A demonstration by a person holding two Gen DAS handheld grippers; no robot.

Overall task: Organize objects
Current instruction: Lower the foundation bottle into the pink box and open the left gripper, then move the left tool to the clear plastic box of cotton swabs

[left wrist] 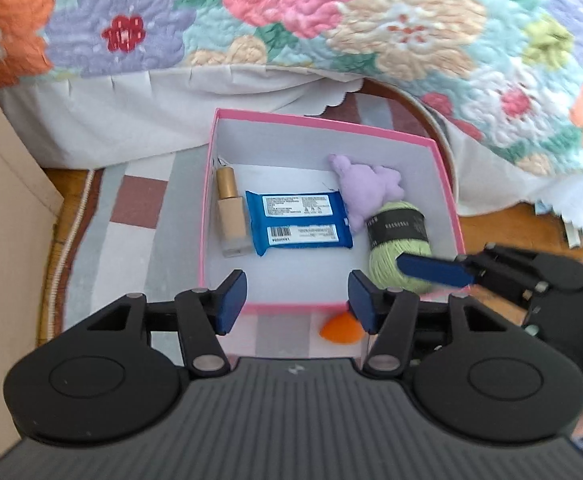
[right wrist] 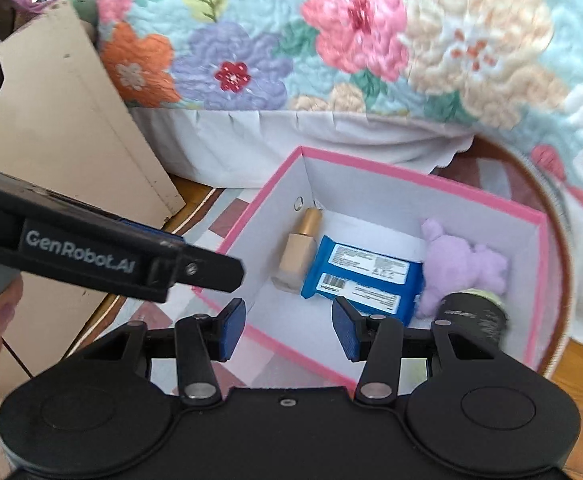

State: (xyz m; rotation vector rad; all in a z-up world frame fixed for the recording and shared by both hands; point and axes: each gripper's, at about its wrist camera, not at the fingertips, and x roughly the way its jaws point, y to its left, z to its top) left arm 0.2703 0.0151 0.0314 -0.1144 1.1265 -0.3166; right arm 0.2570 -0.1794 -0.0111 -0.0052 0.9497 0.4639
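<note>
A pink box with white inside sits on a rug. It holds a foundation bottle with gold cap, a blue wipes pack, a purple plush toy and a green yarn ball. An orange sponge lies on the rug before the box's near wall. My left gripper is open and empty above that near wall. My right gripper is open and empty over the box's near corner. The bottle, wipes, plush and yarn also show in the right wrist view.
A floral quilt with white bed skirt hangs behind the box. A beige panel stands at the left. The patchwork round rug lies on a wooden floor. The right gripper's finger reaches in over the yarn.
</note>
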